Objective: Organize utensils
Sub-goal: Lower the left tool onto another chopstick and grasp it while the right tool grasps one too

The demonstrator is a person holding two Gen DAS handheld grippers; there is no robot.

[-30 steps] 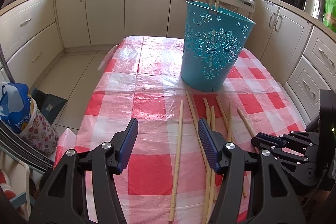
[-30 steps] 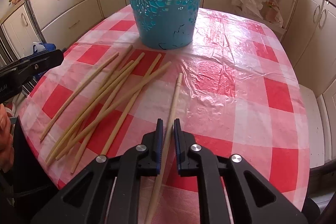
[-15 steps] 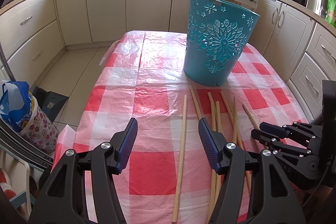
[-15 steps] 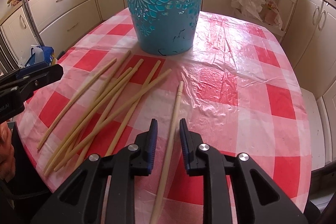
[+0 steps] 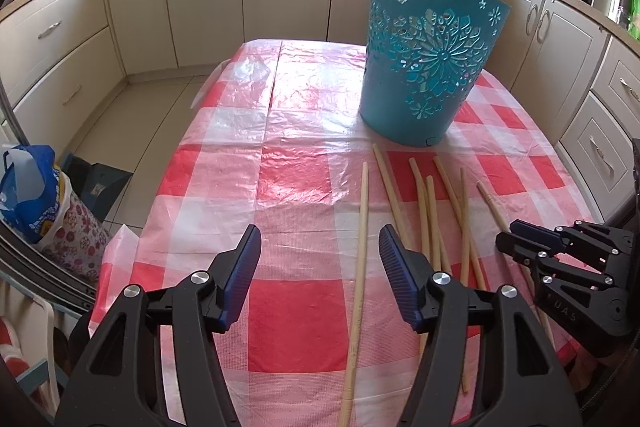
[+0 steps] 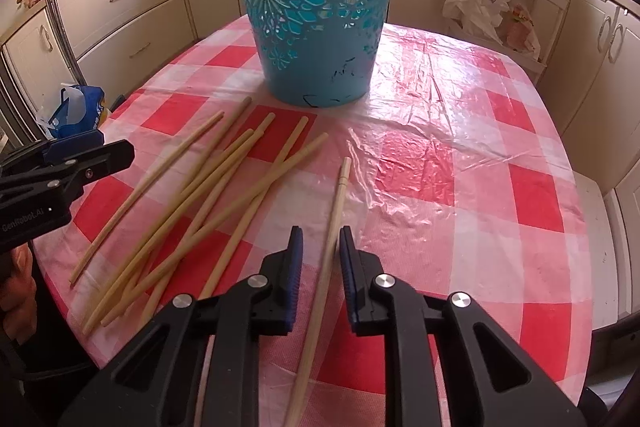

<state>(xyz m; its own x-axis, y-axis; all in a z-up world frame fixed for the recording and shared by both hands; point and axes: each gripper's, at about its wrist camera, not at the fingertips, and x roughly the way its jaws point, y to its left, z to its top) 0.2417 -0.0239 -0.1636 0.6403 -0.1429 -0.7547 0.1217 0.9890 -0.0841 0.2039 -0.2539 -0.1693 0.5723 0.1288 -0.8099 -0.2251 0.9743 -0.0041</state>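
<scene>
Here the right gripper (image 6: 320, 247) is closing its narrowly parted jaws around a single pale wooden chopstick (image 6: 334, 223), so centre it before lifting toward the teal cut-out plastic basket (image 6: 316, 11) ahead; the left gripper (image 5: 320, 251) waits wide apart, empty.

- On the black body of the left gripper (image 6: 124, 157), seen from my right wrist camera, I read white lettering: "GenRobot.AI".
- On the body of the right gripper (image 5: 505, 245), from my left wrist camera, I make out only faint letters, "UAS".
</scene>
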